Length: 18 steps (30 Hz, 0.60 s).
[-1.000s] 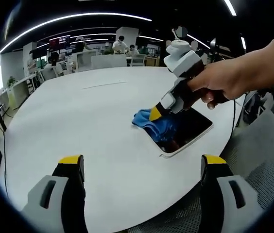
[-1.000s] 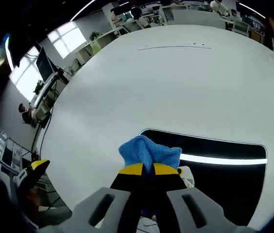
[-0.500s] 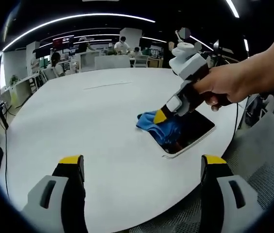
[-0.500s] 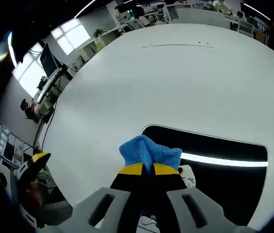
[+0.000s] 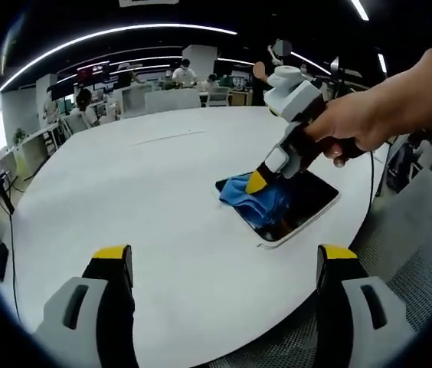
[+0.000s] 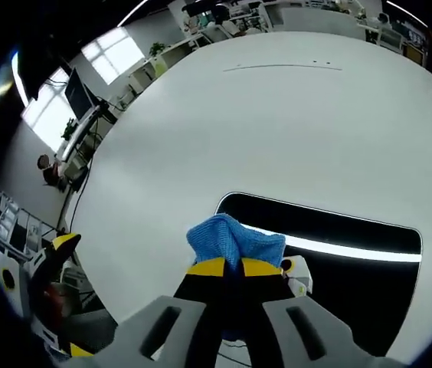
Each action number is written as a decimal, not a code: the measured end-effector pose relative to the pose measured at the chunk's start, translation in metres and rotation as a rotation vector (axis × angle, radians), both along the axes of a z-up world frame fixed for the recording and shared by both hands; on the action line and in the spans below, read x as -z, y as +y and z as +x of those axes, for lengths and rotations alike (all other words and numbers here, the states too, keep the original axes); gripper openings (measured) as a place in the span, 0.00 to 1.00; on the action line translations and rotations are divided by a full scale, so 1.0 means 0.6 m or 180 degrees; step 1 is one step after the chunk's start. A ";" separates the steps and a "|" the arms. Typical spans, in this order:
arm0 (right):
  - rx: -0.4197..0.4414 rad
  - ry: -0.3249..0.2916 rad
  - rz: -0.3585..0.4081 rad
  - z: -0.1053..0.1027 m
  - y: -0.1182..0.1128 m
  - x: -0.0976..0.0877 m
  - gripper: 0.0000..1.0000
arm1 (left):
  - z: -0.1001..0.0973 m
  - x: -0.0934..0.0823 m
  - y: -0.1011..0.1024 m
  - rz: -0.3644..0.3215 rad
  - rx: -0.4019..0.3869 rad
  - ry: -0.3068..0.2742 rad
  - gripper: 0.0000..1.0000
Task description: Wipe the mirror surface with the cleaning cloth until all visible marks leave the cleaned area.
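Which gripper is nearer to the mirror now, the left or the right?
Right. The right gripper presses the blue cloth on the mirror; the left gripper hovers apart.

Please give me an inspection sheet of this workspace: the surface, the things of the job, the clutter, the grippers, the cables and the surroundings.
Surface: white round table, bare apart from the job's things.
Job's things: mirror lies flat near the table edge, reflecting ceiling lights; blue cloth rests on its end.
Clutter: nothing seen on the table.
Grippers: right gripper shut on the blue cloth, held by a hand; left gripper open, holding nothing, away from the mirror.
Cables: a dark cable hangs beside the table.
Surroundings: open office with desks and people in the background; mesh chair by the table.
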State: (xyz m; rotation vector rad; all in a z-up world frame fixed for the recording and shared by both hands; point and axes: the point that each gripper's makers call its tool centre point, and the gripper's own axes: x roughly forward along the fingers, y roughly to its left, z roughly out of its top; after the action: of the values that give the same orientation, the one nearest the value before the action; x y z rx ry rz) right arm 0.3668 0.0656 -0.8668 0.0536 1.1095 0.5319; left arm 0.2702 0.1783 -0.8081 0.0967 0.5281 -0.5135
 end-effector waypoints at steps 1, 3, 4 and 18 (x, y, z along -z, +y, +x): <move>-0.0034 -0.0006 -0.0007 0.000 -0.003 0.001 0.00 | -0.001 0.000 -0.001 -0.0007 0.0010 0.0004 0.99; -0.0046 -0.0006 0.0003 0.002 -0.007 0.002 0.00 | -0.001 0.002 0.002 -0.0010 -0.0024 0.0025 0.99; -0.0043 -0.0004 0.0021 0.001 -0.007 0.001 0.00 | 0.000 0.001 0.003 -0.0023 -0.0033 0.0014 0.99; -0.0055 0.0032 0.0033 -0.012 -0.039 -0.006 0.00 | 0.001 0.000 0.004 -0.0027 -0.0043 0.0011 0.99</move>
State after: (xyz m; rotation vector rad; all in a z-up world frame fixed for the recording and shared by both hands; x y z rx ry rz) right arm 0.3597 0.0421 -0.8634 0.0559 1.1180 0.5534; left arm 0.2708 0.1807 -0.8079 0.0841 0.5295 -0.5028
